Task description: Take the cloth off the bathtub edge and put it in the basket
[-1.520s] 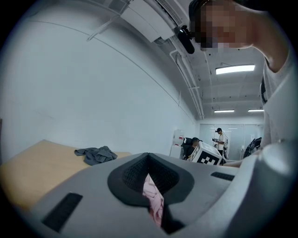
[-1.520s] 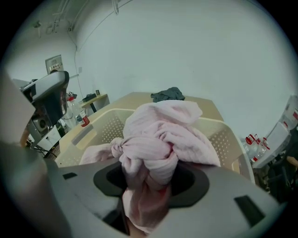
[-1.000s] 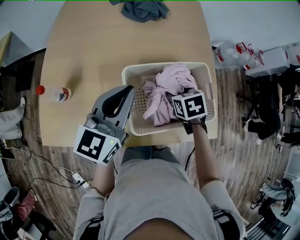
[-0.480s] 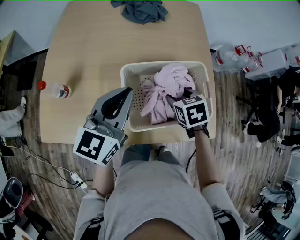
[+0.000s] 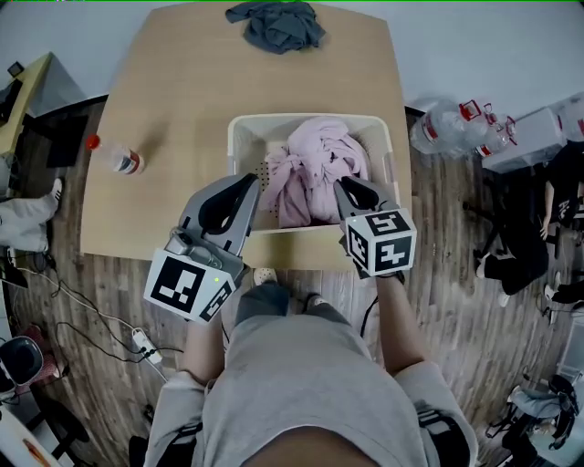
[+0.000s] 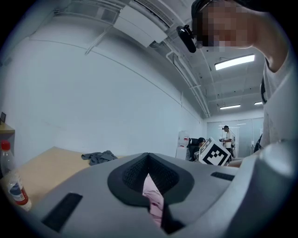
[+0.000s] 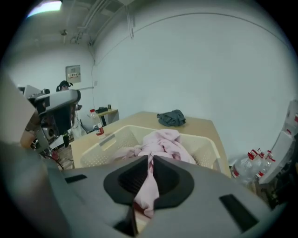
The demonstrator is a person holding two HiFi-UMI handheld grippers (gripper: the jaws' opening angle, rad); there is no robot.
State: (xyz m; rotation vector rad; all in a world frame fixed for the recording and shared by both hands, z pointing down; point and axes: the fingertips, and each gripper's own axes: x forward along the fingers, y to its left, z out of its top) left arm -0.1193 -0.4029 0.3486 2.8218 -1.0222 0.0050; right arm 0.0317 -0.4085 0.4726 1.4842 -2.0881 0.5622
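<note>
A pink cloth lies bunched inside the cream basket on the wooden table. My right gripper hovers over the basket's near right corner. Its jaws are closing and the tips almost meet. In the right gripper view the cloth shows through the slit behind the right gripper, with no fold visibly pinched. My left gripper is shut beside the basket's left wall. In the left gripper view only a strip of pink shows behind the left gripper.
A grey cloth lies at the table's far edge. A red-capped bottle lies on the table's left side. Water bottles and boxes stand on the floor at the right. Cables run over the floor at the left.
My right gripper has drawn back from the middle of the cloth pile to the basket's near right corner, and its jaws have come together. The left gripper has stayed where it was.
</note>
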